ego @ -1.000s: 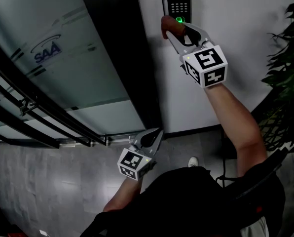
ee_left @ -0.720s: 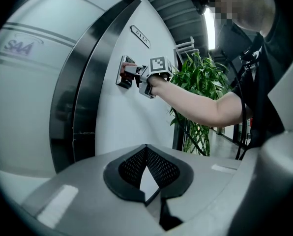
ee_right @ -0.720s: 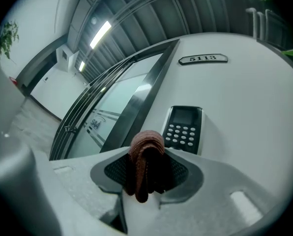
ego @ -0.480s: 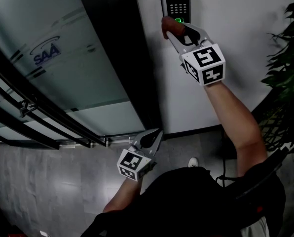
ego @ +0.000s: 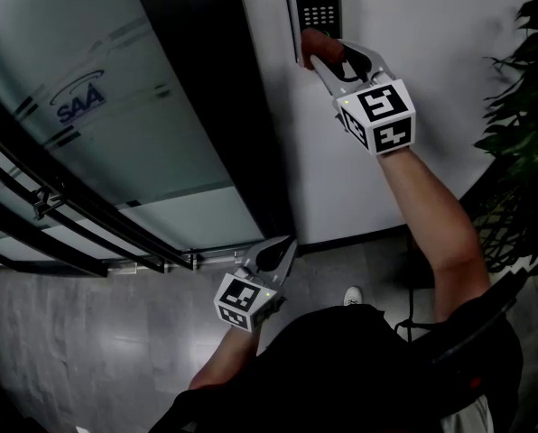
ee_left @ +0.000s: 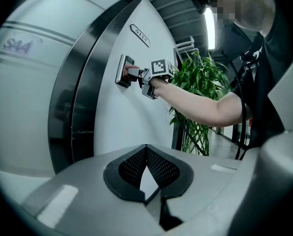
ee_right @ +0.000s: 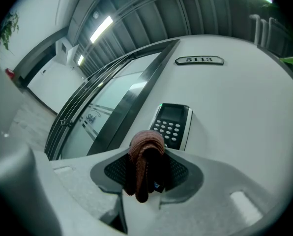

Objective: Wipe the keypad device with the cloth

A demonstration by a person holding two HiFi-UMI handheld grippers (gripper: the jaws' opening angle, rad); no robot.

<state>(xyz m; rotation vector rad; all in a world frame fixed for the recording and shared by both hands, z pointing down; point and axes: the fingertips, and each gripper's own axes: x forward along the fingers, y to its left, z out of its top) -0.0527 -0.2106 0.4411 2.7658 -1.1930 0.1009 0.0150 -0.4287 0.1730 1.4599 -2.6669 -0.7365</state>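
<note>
A black keypad device [ego: 310, 9] [ee_right: 171, 123] [ee_left: 124, 71] hangs on the white wall, a small green light lit at its top corner. My right gripper [ego: 324, 54] [ee_right: 147, 167] is raised to it, shut on a folded reddish-brown cloth [ego: 315, 43] [ee_right: 144, 156]. The cloth presses against the lower part of the device, below the number keys. My left gripper [ego: 287, 245] [ee_left: 147, 181] hangs low by the person's waist, shut with nothing between its jaws. Seen from the left gripper view, the right gripper [ee_left: 134, 73] is at the device.
A dark door frame [ego: 217, 106] and frosted glass door [ego: 97, 115] stand left of the device. A leafy potted plant [ego: 522, 106] [ee_left: 200, 87] fills the right side. A room number plate [ee_right: 199, 60] sits on the wall above. Grey floor [ego: 97, 332] lies below.
My right gripper has pushed the cloth up the device, covering the green glow at its lower part. The left gripper has stayed still.
</note>
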